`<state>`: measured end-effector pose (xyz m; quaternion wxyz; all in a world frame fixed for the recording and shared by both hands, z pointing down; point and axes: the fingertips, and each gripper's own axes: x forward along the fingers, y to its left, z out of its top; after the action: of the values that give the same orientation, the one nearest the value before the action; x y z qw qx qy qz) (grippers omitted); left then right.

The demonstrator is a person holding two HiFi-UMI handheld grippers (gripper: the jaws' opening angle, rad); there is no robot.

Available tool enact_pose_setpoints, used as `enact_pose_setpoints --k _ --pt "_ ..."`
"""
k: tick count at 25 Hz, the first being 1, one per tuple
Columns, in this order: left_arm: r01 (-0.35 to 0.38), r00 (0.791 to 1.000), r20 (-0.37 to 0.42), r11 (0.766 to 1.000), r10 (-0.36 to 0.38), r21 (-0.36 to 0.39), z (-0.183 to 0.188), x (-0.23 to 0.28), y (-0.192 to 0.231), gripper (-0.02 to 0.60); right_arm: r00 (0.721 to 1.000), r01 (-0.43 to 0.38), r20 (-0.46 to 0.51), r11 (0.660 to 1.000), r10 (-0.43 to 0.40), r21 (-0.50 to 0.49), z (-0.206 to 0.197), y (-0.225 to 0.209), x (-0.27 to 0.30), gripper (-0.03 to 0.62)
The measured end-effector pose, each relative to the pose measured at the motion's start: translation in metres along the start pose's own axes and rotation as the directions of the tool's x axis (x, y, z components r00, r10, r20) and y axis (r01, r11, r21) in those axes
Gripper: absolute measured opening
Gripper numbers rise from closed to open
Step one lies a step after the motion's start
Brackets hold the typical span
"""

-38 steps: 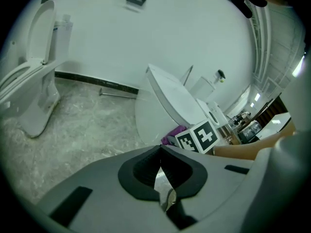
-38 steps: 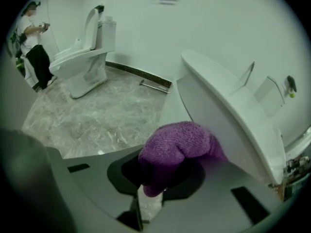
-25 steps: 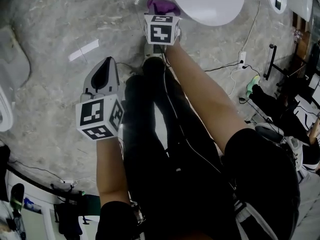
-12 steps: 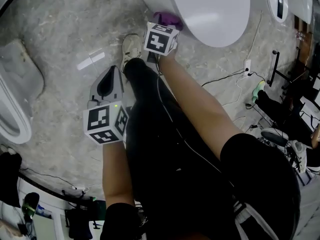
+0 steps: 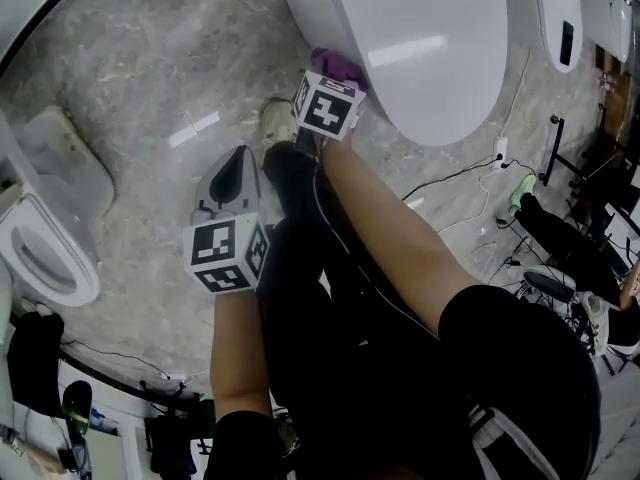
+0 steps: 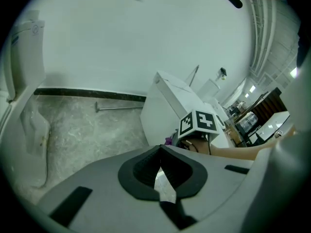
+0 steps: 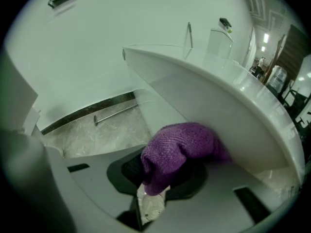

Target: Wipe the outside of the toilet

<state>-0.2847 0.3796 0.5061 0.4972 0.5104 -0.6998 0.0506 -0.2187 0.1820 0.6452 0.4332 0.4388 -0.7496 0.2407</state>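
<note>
A white toilet [image 5: 420, 38] fills the top of the head view, its lid down. My right gripper [image 5: 328, 80] is shut on a purple knitted cloth [image 5: 338, 65] and holds it against the toilet's left outer side, under the rim. In the right gripper view the cloth [image 7: 181, 149] bulges from the jaws against the white bowl wall [image 7: 214, 115]. My left gripper [image 5: 232, 173] hangs over the floor to the left, shut and empty, well away from the toilet [image 6: 167, 103].
Marbled grey floor [image 5: 140, 98] surrounds the toilet. Another white toilet [image 5: 45, 258] stands at the left edge. A metal bar [image 6: 119, 108] lies on the floor by the wall. Cables and a power strip [image 5: 497, 148] trail at the right. The person's leg and shoe [image 5: 278, 123] are below the cloth.
The view has shifted so the toilet sits lower and larger in the frame. My right gripper and cloth have slid along the bowl's side. The left gripper stays beside the leg.
</note>
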Motion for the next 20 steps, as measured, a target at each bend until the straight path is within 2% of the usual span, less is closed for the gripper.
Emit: enact_pose_setpoints --k 5,10,15,20 --pt "-0.001 1.000 -0.006 1.000 0.001 0.030 0.041 0.016 0.002 -0.003 0.999 -0.009 -0.031 1.000 0.008 -0.014 0.014 0.012 0.014 0.066" --pt "-0.018 1.000 -0.002 1.000 0.018 0.010 0.072 0.024 0.021 -0.003 0.998 -0.012 -0.059 1.000 0.013 0.020 0.033 0.028 0.026 0.066" --pt "-0.016 1.000 -0.009 1.000 0.016 0.025 0.101 0.025 0.025 -0.003 0.998 0.006 -0.062 0.999 -0.003 0.041 0.055 0.039 0.032 0.066" --pt "-0.024 0.999 -0.044 0.999 0.025 0.031 0.129 0.040 0.066 -0.003 0.999 0.014 -0.044 0.998 -0.011 0.064 0.088 0.065 0.056 0.066"
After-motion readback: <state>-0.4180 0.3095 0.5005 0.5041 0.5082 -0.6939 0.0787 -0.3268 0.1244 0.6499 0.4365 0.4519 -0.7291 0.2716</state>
